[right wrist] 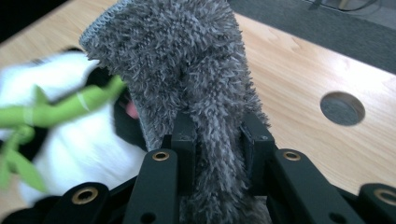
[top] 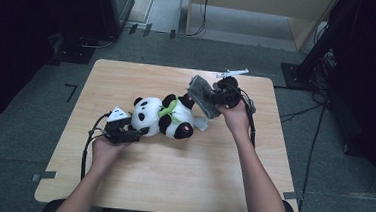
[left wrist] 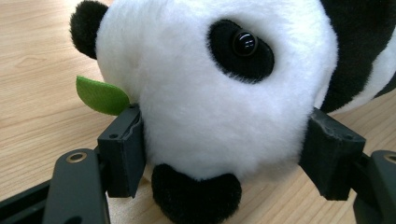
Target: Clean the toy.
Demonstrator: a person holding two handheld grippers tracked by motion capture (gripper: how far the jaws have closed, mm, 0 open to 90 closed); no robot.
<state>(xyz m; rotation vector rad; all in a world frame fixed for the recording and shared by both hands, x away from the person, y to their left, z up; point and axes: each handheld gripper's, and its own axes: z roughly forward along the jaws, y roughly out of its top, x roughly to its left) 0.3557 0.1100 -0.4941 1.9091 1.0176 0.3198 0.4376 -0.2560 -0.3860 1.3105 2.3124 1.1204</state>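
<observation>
Nearest the person: plenty of bare worktop (top: 171,180) along the front edge, wide open between the two forearms.

Left hand-held gripper (top: 133,132) parked low at the left-centre, jaws spread fairly wide and pressed into both sides of the plush panda (top: 162,117) at its white head. In the left gripper view, pads (left wrist: 122,149) sinking into the fur either side of the muzzle, a green felt leaf (left wrist: 100,95) poking out by the near pad. Panda lying on its side mid-worktop, head toward the left gripper, feet toward the right one.

Right hand-held gripper (top: 207,98) a bit farther back and to the right, raised off the surface, jaws nearly shut and pinching a fuzzy grey cloth (top: 200,99). In the right gripper view, cloth (right wrist: 187,79) bunched between the pads and rising as a thick fold, just beside the panda's black foot end and green bamboo stalk (right wrist: 60,109); touching or not, hard to say.

Round cable hole (right wrist: 342,108) in the worktop beyond the cloth, well apart. Free wood behind the panda up to the far edge, and on both sides. Past the edges, grey carpet (top: 34,125) with cables trailing on the right.
</observation>
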